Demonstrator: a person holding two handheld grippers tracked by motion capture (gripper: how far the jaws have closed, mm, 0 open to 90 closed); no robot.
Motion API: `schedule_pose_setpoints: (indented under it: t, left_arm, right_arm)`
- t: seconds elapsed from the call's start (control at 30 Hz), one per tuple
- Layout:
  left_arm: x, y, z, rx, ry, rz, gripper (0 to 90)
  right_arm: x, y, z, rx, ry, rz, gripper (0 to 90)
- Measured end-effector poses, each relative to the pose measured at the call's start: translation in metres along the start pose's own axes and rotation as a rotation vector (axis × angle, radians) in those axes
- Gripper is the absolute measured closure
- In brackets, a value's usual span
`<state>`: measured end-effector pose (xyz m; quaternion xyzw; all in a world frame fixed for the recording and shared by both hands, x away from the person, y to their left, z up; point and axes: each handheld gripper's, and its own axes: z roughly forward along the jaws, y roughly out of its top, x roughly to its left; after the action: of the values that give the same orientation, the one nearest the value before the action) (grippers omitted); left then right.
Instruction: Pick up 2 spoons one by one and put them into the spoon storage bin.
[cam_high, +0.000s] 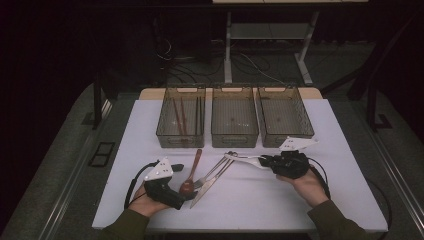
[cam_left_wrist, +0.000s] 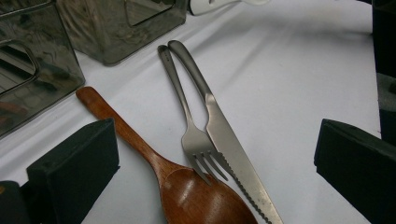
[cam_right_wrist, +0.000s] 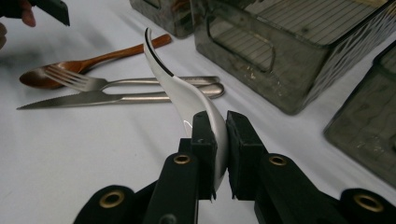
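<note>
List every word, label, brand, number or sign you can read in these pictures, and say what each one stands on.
There are none to read. The three smoky translucent plastic bins bear no label that shows. The steel fork and steel serrated knife show no legible stamp. The brown wooden spoon and the white ceramic spoon in the right tool are plain.

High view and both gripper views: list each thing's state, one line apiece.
white spoon: clamped in right gripper, lifted
left gripper: open, holds nothing
wooden spoon: flat on table
fork: flat, tines on wooden spoon
knife: flat beside fork
left bin: holds chopsticks
</note>
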<state>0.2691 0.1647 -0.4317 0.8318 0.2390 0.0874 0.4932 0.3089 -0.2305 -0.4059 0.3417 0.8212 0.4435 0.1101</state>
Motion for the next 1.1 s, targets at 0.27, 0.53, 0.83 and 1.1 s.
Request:
schedule_pose_setpoints:
  t: [0.27,0.53,0.83,1.1]
  left_arm:
    - [0.000,0.000,0.000,-0.002,-0.001,-0.003,0.0]
    - [0.000,0.000,0.000,-0.003,-0.002,-0.003,0.0]
    - [0.000,0.000,0.001,-0.001,-0.004,-0.003,0.0]
    - [0.000,0.000,0.000,-0.006,-0.005,-0.006,0.0]
  right_arm:
    - [-0.004,0.013,0.001,-0.039,-0.013,0.006,82.1]
    - [-0.006,0.020,0.006,-0.052,-0.018,0.009,82.1]
    - [-0.012,0.032,0.011,-0.086,-0.031,0.037,82.1]
    - [-0.023,0.047,0.019,-0.121,-0.065,0.077,82.1]
